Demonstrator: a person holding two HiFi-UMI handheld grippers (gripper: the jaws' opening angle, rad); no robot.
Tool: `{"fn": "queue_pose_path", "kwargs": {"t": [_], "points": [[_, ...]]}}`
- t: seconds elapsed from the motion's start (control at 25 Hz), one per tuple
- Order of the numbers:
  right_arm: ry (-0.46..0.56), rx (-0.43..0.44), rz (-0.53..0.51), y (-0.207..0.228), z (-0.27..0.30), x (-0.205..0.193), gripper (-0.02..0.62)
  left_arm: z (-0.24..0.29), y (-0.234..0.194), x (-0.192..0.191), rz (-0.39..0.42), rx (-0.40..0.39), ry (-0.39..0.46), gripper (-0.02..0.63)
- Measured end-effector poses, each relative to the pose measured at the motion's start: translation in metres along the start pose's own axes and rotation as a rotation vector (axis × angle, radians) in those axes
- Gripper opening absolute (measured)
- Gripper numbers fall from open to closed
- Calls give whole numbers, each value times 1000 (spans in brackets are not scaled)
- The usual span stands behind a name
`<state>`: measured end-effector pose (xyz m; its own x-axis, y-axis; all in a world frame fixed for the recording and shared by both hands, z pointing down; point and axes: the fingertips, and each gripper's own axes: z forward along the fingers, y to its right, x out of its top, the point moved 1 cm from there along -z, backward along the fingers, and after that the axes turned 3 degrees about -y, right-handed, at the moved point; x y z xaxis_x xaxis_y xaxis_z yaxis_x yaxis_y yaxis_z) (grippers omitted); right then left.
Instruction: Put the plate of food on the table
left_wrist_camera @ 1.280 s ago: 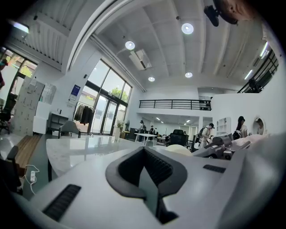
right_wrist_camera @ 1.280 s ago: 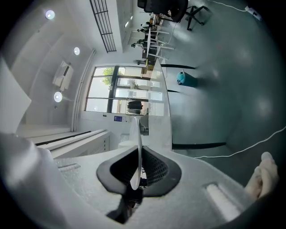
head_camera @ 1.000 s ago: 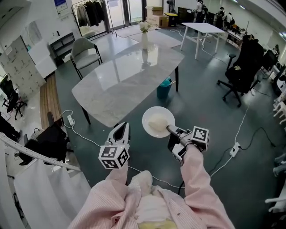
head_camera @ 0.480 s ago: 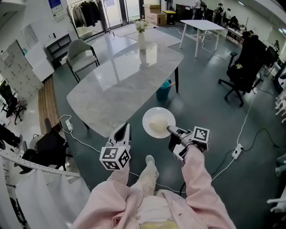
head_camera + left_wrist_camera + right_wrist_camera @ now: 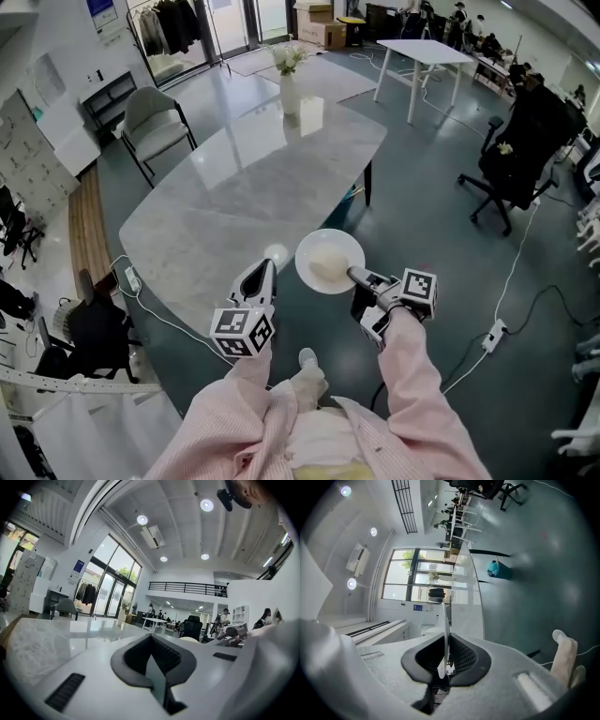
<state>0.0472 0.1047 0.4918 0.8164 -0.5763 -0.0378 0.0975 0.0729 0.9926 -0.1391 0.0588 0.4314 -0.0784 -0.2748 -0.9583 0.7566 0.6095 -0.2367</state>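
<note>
Head view: you stand at the near edge of the marble table (image 5: 234, 197), with both pink sleeves (image 5: 412, 375) reaching forward.
Right gripper (image 5: 353, 274): your jaws are clamped on the near rim of the plate (image 5: 319, 246), which juts out ahead of them and sits level.
Right gripper view: you see the plate's rim edge-on, pinched between the two dark pads.
Plate position: it is in the air just beside the table's near edge, toward your right, carried by that gripper alone.
Food (image 5: 328, 264): a pale mound lies in the middle of the plate.
Left gripper (image 5: 260, 277): your jaws are pressed together with nothing between them, and their tips lie over the table's near edge.
Far end of table: a white vase of flowers (image 5: 289, 80) stands upright.
Beyond the table: a grey chair (image 5: 155, 117) stands at its far left side.
</note>
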Motion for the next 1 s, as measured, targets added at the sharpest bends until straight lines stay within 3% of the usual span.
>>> {"fn": "queue_pose_path", "kwargs": {"t": [0.32, 0.56, 1.0], "points": [[-15, -6, 8, 6, 61, 70, 23, 87, -35, 10, -23, 6, -17, -3], [-19, 1, 4, 3, 93, 101, 23, 121, -53, 17, -6, 19, -37, -3], [-61, -8, 5, 9, 138, 150, 23, 178, -77, 24, -57, 56, -33, -3]]}}
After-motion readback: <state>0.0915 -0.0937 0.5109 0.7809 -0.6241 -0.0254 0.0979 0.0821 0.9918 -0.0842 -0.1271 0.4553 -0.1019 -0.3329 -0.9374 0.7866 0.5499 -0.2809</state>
